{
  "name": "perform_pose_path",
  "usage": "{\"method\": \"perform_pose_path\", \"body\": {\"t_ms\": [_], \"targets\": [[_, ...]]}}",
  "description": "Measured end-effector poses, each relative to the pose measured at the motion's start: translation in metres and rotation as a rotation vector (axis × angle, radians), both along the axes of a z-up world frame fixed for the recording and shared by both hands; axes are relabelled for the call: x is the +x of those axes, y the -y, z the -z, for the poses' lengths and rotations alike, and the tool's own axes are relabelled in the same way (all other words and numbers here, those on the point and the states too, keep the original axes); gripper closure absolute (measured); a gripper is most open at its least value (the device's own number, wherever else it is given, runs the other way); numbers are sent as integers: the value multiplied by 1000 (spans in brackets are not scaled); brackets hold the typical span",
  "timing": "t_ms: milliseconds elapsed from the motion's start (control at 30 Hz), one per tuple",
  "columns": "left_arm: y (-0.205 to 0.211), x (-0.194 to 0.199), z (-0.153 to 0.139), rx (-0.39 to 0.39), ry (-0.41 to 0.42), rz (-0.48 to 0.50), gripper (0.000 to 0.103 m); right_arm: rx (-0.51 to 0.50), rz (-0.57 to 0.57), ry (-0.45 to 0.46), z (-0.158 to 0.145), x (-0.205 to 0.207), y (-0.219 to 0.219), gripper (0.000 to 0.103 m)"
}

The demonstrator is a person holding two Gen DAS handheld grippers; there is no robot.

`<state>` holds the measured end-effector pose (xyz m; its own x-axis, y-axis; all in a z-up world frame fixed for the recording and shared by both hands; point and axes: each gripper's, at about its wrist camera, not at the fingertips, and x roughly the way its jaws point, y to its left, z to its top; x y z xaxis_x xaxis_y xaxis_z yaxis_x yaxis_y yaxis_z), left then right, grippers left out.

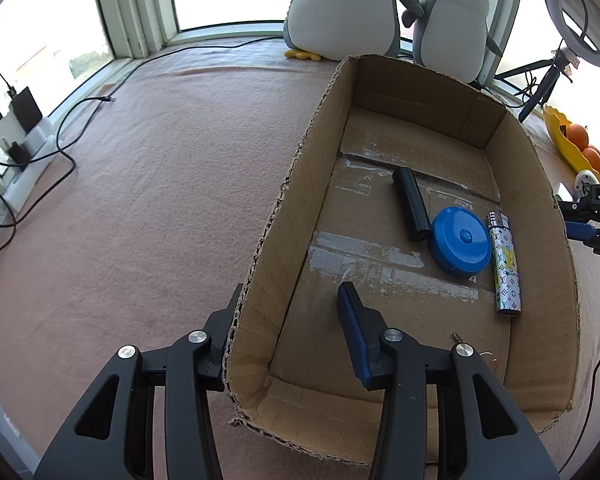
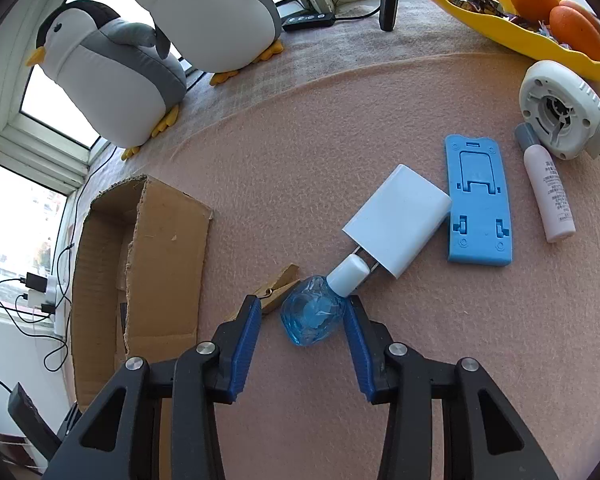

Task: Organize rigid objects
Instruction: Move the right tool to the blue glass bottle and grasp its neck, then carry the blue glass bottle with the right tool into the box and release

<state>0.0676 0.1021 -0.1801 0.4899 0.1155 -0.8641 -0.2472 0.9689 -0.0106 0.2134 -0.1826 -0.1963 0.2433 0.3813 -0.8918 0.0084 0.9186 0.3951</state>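
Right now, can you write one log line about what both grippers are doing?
left gripper: open, straddling cardboard box wall | right gripper: open around blue bottle | box holds: tape measure, lighter, black cylinder

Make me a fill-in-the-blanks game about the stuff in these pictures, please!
1. The round tape measure in the cardboard box is ____.
2. The right gripper is open around a small blue ____.
3. The oranges sit in a ____ dish.
4. The left gripper straddles the box's ____.

Answers: blue; bottle; yellow; wall
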Motion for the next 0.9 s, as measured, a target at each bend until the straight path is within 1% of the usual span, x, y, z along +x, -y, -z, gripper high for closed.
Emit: {"method": "perform_pose_path", "body": {"t_ms": [133,233,467,700,833,900], "targets": [[0,0,0,-2,1,0,60,-1,6,4,1,2,1,70],[0,0,0,-4,1,-1,60,1,14,1,2,3,4,75],[0,0,0,-3,1,-1,60,-27,-18,21,0,0,0,76],[0,0,0,-3,1,-1,60,-86,-79,67,-5,-14,-7,77],[0,0,0,-1,1,1,60,-98,-102,98,-12,-22,-8,83],[0,1,0,-1,1,0,60,-123,-115,115,-14,-25,-9,84]]}}
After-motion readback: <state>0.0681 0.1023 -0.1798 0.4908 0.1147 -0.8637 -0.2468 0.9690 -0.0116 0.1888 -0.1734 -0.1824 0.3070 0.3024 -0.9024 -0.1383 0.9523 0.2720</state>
